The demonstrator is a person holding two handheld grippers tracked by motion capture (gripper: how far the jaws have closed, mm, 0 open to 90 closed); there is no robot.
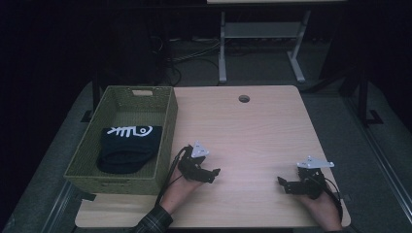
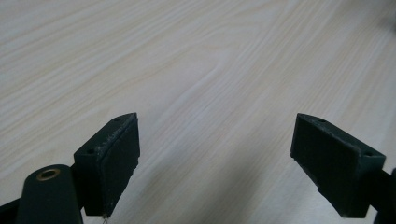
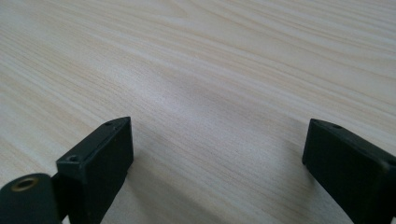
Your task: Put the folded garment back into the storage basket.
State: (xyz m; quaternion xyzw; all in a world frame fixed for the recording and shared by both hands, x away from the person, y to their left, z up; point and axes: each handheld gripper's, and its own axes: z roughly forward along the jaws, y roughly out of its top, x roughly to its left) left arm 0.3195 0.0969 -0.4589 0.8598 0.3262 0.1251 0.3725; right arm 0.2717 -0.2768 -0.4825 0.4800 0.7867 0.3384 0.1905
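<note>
Both grippers, left gripper (image 1: 212, 174) and right gripper (image 1: 283, 184), rest spread on the table (image 1: 252, 126), right of the basket (image 1: 167, 126) holding a black cloth (image 1: 127, 145).

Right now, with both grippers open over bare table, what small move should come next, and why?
Probably swing the left gripper left toward the basket: the black cloth lies inside, and both it and the right gripper hold nothing.

Under the black fingers (image 2: 109, 163) lies a pale table (image 1: 252, 131) with fine wood grain, while off to their left an olive-green woven basket (image 1: 167, 131) holds a black cloth (image 1: 127, 148) with a white print.
</note>
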